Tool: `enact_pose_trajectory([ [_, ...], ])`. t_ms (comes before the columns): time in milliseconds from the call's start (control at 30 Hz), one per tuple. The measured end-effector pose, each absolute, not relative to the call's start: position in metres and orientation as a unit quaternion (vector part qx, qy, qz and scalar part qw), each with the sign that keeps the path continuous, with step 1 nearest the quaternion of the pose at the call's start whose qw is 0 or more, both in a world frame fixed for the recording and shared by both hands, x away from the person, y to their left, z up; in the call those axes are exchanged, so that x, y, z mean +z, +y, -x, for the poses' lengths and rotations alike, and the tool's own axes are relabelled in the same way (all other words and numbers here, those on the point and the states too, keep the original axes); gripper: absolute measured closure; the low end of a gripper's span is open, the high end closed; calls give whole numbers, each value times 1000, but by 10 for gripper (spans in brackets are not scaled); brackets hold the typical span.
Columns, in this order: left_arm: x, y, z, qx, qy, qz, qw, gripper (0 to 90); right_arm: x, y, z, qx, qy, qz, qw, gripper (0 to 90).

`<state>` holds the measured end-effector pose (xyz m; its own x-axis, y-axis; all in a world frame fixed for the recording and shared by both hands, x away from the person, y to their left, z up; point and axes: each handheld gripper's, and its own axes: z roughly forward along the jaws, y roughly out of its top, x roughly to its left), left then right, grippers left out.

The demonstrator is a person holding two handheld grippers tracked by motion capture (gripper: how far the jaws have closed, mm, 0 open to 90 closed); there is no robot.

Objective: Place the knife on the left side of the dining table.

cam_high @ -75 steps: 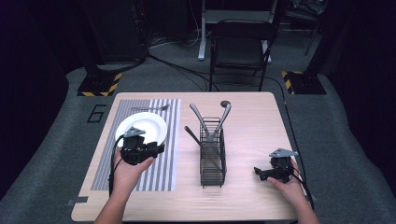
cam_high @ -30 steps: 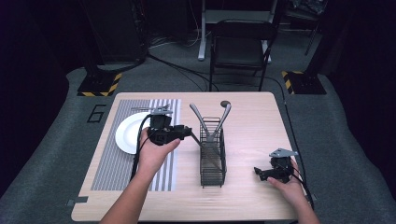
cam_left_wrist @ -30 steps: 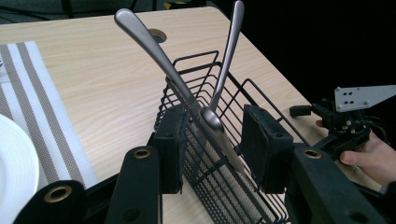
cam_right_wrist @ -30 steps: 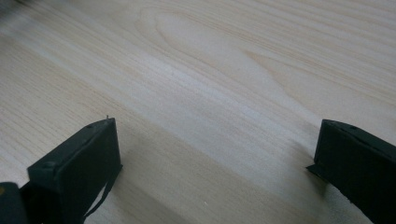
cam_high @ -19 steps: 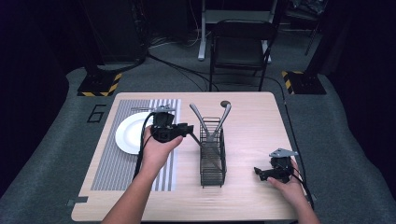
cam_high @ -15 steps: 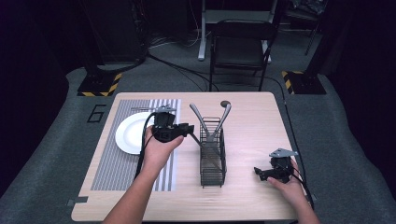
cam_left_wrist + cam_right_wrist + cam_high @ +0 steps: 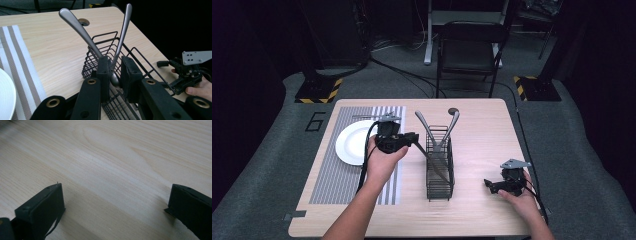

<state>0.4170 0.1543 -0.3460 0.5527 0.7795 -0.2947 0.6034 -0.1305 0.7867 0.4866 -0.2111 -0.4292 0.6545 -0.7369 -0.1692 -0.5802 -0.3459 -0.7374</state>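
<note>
Off the white plate it came: the left gripper swung across to the black wire caddy, jaws parted around a utensil handle but not yet clamped. Meanwhile the right gripper stayed wide open, resting on the counter.

High view — fixed above the person's side, facing forward and down over the whole table. Left gripper view — close, along its jaws toward the wire basket, shared with the high view. Right gripper view — very close to bare tabletop.
</note>
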Motion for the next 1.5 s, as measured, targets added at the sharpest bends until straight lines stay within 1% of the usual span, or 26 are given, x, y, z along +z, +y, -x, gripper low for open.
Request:
enact_pose_trajectory([
  [433, -339, 146, -409, 87, 446, -748, 484, 805, -429, -211, -486, -96, 403, 815, 404, 0],
  [700, -333, 133, -412, 92, 431, -753, 489, 815, -429, -211, -487, -97, 404, 815, 404, 0],
  [1267, -333, 116, -418, 100, 427, -745, 503, 817, -429, -211, -487, -97, 404, 815, 405, 0],
  [1400, -331, 116, -417, 95, 423, -749, 501, 825, -429, -211, -487, -97, 404, 815, 405, 0],
  [1500, -328, 115, -413, 80, 414, -754, 503, 831, -429, -211, -487, -97, 404, 815, 404, 0],
])
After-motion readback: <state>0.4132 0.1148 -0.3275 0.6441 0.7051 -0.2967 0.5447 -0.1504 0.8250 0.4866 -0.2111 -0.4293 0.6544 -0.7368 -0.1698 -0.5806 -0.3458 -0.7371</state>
